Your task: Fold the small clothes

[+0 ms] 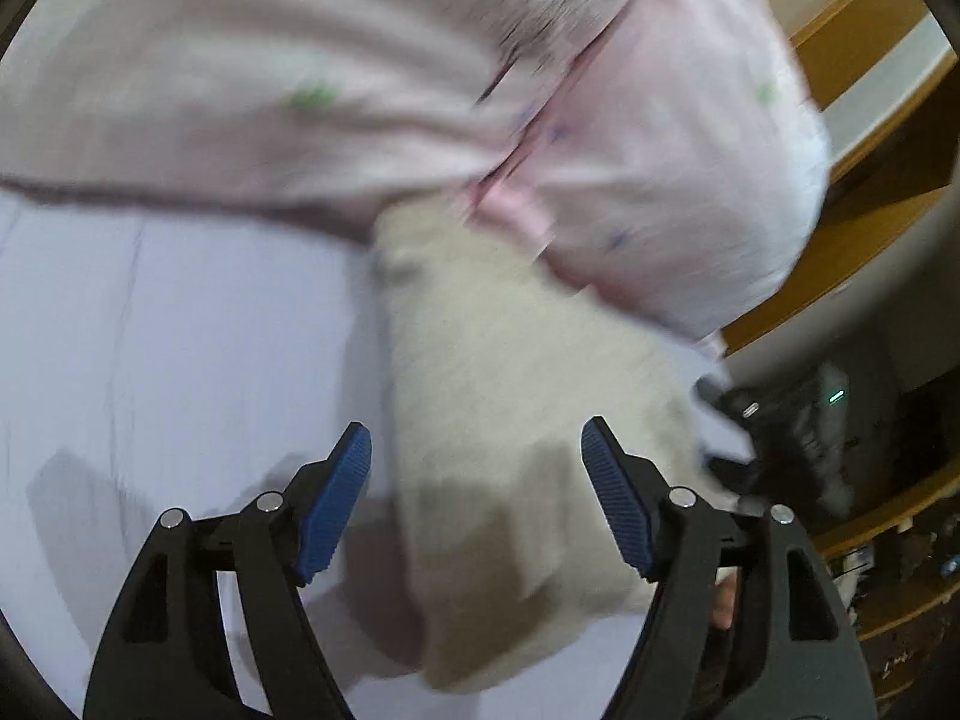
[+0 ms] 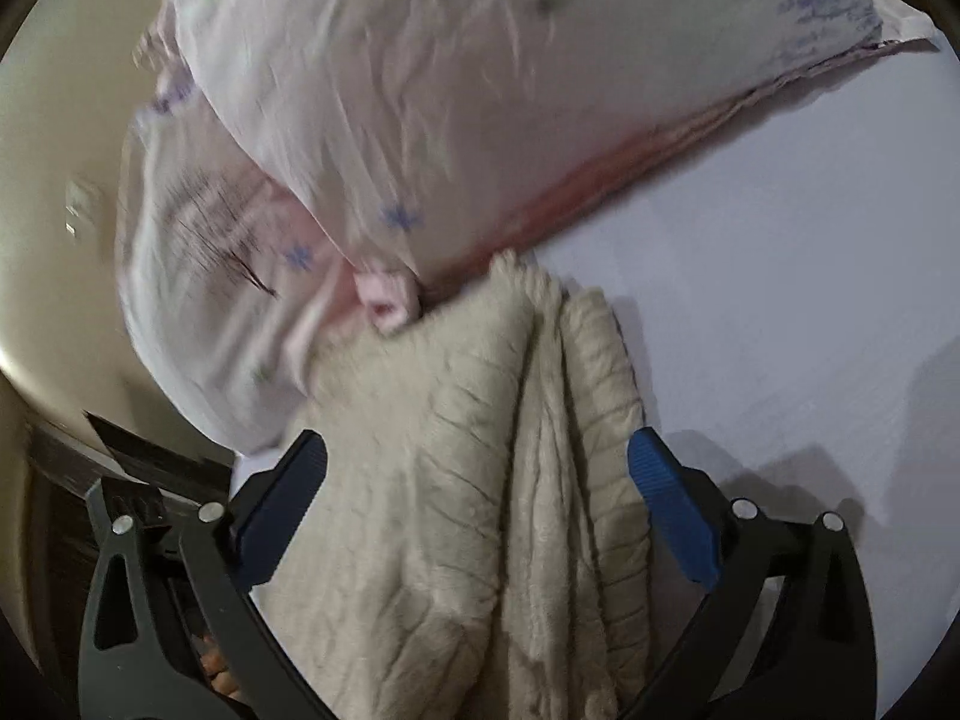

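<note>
Blue ribbed pads of the left gripper (image 1: 476, 498) stand wide apart, gripping nothing, above a beige ribbed knit garment (image 1: 510, 420) lying on the pale lilac bed sheet (image 1: 180, 330); the right gripper (image 2: 477, 504) is likewise spread open, the same beige knit (image 2: 456, 480) bunched in folds between its fingers, contact unclear; beyond lies a pink-white pillow with small blue and green flowers (image 2: 390, 90), its corner touching the knit; blurred purple writing on its far edge cannot be read.
</note>
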Motion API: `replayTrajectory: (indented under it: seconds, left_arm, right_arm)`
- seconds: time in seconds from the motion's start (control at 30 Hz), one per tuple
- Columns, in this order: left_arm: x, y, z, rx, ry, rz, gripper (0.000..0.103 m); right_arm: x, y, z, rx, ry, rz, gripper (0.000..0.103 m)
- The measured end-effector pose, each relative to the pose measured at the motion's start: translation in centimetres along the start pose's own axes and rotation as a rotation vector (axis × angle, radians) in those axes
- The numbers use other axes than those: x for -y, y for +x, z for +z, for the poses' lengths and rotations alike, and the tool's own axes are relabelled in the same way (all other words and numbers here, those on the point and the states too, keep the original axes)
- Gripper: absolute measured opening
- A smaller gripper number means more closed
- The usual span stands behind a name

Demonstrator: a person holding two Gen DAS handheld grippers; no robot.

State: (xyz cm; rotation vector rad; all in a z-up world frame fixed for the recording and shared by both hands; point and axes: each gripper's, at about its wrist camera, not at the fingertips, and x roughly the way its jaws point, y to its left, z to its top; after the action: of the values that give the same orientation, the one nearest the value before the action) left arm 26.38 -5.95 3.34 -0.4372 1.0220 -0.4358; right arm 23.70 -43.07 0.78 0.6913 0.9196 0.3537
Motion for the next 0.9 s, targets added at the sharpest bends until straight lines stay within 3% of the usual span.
replayTrajectory:
  seconds: [0.13,0.27,0.3,0.33,0.37,0.43,0.5,0.57,0.6,0.67,0.7,0.73,0.77,0.83,0.9]
  left_arm:
    - [0.7,1.3,-1.5,-0.021,0.035,0.026,0.085]
    - [1.8,3.1,-2.0,-0.069,0.022,-0.028,0.086]
    - [1.6,3.7,-2.4,-0.078,0.011,-0.054,0.087]
    - [1.9,3.7,-2.6,-0.054,0.031,-0.059,0.084]
    - [2.4,3.9,-2.7,-0.060,0.069,-0.055,0.083]
    - [2.8,3.7,-2.8,-0.060,0.100,-0.052,0.061]
    - [2.6,2.3,-2.7,-0.059,0.113,-0.071,0.048]
    - [1.8,-0.6,-3.0,-0.029,0.165,-0.046,0.047]
    - [1.5,-1.7,-3.1,-0.006,0.184,-0.024,0.047]
    - [0.5,-4.0,-3.5,0.032,0.235,0.063,0.050]
    - [0.0,-4.5,-3.5,0.035,0.249,0.110,0.056]
    - [-0.5,-4.6,-3.6,0.037,0.256,0.154,0.062]
    - [-1.1,-4.9,-3.7,0.035,0.248,0.182,0.063]
    - [-1.6,-6.3,-4.3,0.098,0.226,0.204,0.067]
    - [-1.0,-8.4,-5.3,0.195,0.265,0.247,0.071]
  right_arm:
    - [0.1,0.4,-0.4,-0.015,0.004,0.011,0.101]
    - [-0.6,0.9,-0.9,-0.007,-0.042,-0.029,0.100]
    - [-0.9,1.0,-1.0,-0.004,-0.067,-0.056,0.092]
    - [-1.3,1.4,-1.4,-0.013,-0.094,-0.081,0.060]
    - [-1.2,1.8,-1.5,-0.035,-0.085,-0.056,0.048]
    - [-1.6,1.6,-1.8,-0.019,-0.103,-0.019,0.038]
    - [-2.4,1.3,-2.2,-0.008,-0.121,0.075,0.036]
    - [-3.9,2.1,-3.0,-0.045,-0.144,0.178,0.035]
    - [-4.9,2.9,-3.4,-0.068,-0.171,0.186,0.035]
    - [-7.2,5.4,-4.3,-0.113,-0.245,0.122,0.040]
    - [-8.1,6.4,-4.6,-0.128,-0.284,0.044,0.046]
    - [-8.6,6.3,-4.7,-0.110,-0.300,-0.009,0.055]
    - [-8.8,5.4,-4.7,-0.067,-0.298,-0.027,0.057]
    - [-9.3,1.7,-5.2,0.075,-0.302,-0.002,0.058]
    - [-9.9,0.0,-6.4,0.096,-0.323,0.049,0.056]
